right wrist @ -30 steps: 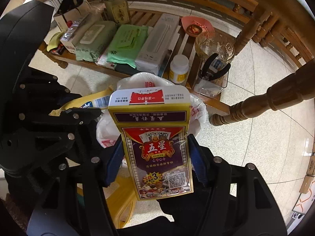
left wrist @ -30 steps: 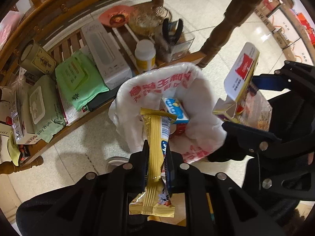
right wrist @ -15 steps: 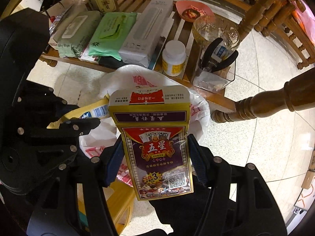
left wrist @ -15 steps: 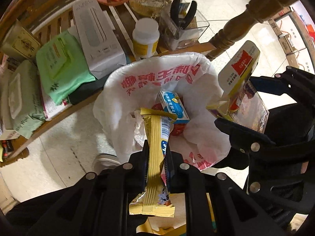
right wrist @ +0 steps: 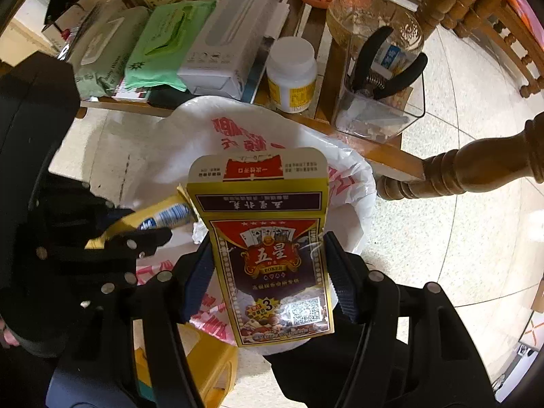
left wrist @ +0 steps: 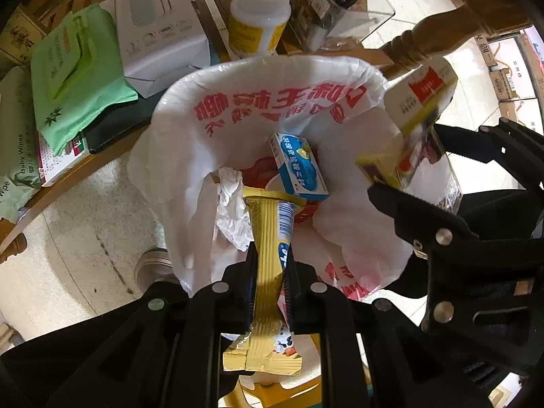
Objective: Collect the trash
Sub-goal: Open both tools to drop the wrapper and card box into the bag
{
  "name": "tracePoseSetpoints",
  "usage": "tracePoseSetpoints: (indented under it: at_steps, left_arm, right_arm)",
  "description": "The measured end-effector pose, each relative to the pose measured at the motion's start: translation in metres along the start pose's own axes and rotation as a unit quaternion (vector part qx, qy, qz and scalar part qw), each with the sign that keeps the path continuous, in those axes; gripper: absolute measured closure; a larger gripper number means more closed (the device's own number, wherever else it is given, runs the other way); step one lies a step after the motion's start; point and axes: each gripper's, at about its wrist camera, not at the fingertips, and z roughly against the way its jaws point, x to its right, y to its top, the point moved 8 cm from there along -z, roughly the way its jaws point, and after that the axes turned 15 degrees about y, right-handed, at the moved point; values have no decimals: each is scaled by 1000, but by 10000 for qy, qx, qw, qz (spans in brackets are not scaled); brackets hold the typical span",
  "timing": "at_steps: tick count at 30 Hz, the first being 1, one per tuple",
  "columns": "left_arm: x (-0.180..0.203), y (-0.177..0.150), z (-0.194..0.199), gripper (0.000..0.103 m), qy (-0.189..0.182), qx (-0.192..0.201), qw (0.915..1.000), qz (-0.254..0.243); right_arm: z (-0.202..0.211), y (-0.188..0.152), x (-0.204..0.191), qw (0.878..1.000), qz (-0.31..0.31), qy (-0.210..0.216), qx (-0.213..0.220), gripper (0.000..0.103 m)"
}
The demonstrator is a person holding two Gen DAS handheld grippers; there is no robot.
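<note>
Left gripper point(left wrist: 270, 265) is clamped on a yellow wrapper point(left wrist: 268, 238) over the white bag point(left wrist: 190, 156), beside a blue carton point(left wrist: 297, 170) inside. Right gripper point(right wrist: 268, 268) is clamped on a card box point(right wrist: 272, 255) above the bag rim. Shelf clutter is crowded behind; bare floor point(right wrist: 442, 238) is seen rightward.
</note>
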Motion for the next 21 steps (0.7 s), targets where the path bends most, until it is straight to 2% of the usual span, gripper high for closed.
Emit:
tracePoseSetpoints:
  at_steps: [10, 17, 19, 21]
  left_arm:
    - [5, 2, -21, 89, -225, -308, 9992, 93]
    - [8, -2, -33, 88, -121, -434, 9990, 11]
    - [7, 1, -33, 82, 2, -425, 9991, 40]
    - [5, 3, -33, 66, 52, -446, 9990, 57]
  right_arm:
    - [-17, -1, 16, 9997, -231, -10, -118, 41]
    - [-30, -1, 18, 9994, -311, 43, -174, 41]
    - [-33, -1, 20, 9991, -379, 71, -172, 40]
    - [-34, 0, 23, 9990, -417, 60, -163, 40]
